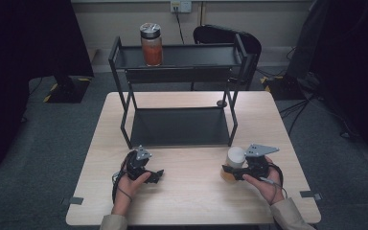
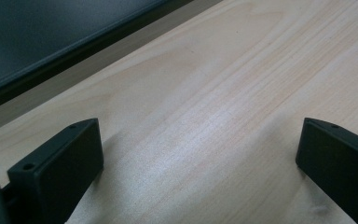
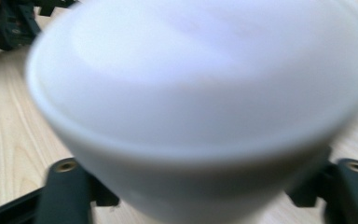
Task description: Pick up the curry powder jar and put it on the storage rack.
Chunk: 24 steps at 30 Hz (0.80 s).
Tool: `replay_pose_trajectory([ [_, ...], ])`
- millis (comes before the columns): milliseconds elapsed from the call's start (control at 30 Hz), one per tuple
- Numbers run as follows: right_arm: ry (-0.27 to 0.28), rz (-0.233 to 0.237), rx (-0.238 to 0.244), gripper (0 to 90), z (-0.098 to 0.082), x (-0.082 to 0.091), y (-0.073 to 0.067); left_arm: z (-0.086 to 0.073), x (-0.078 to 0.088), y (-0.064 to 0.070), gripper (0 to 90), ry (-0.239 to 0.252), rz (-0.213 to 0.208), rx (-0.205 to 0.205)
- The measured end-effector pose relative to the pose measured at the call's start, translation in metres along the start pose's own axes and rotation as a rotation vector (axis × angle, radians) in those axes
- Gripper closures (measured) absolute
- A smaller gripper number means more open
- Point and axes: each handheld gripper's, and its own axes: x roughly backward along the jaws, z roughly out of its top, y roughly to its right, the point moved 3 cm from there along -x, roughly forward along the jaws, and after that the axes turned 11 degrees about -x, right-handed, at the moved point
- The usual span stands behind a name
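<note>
Right gripper (image 1: 231,170), lower right of the high view, has its jaws closed around an upright white-lidded jar (image 1: 235,160) on the table (image 1: 191,201). The rack (image 1: 179,125) lies up-left. Left gripper (image 1: 157,175), lower left, gapes empty.

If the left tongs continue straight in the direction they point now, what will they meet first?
Probably the black shelf rack. The left tongs stand open over the bare wooden table, with nothing between them, and the rack's dark bottom shelf crosses the view ahead. How far it lies is unclear.
</note>
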Motion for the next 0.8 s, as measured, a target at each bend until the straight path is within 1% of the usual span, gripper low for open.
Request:
replay_pose_trajectory([
  [100,0.001,-0.004,0.007,32.8,0.001,0.000,0.000,0.000,0.000,0.000,0.0,0.000,0.000,0.000],
  [233,-0.036,-0.012,0.021,33.0,0.010,-0.001,-0.002,0.000,0.000,0.000,0.0,0.000,0.000,0.000],
  [433,-0.055,-0.005,0.006,33.1,0.017,-0.003,0.000,0.000,0.000,0.000,0.0,0.000,0.000,0.000],
  [600,-0.069,-0.003,0.010,33.1,0.031,-0.004,-0.002,0.000,0.000,0.000,0.0,0.000,0.000,0.000],
  [633,-0.069,-0.003,0.010,33.1,0.031,-0.004,-0.002,0.000,0.000,0.000,0.0,0.000,0.000,0.000],
  [700,-0.068,0.007,0.006,33.2,0.042,-0.005,-0.003,0.000,0.000,0.000,0.0,0.000,0.000,0.000],
  [800,-0.069,0.009,0.014,33.2,0.053,-0.006,-0.005,0.000,0.000,0.000,0.0,0.000,0.000,0.000],
])
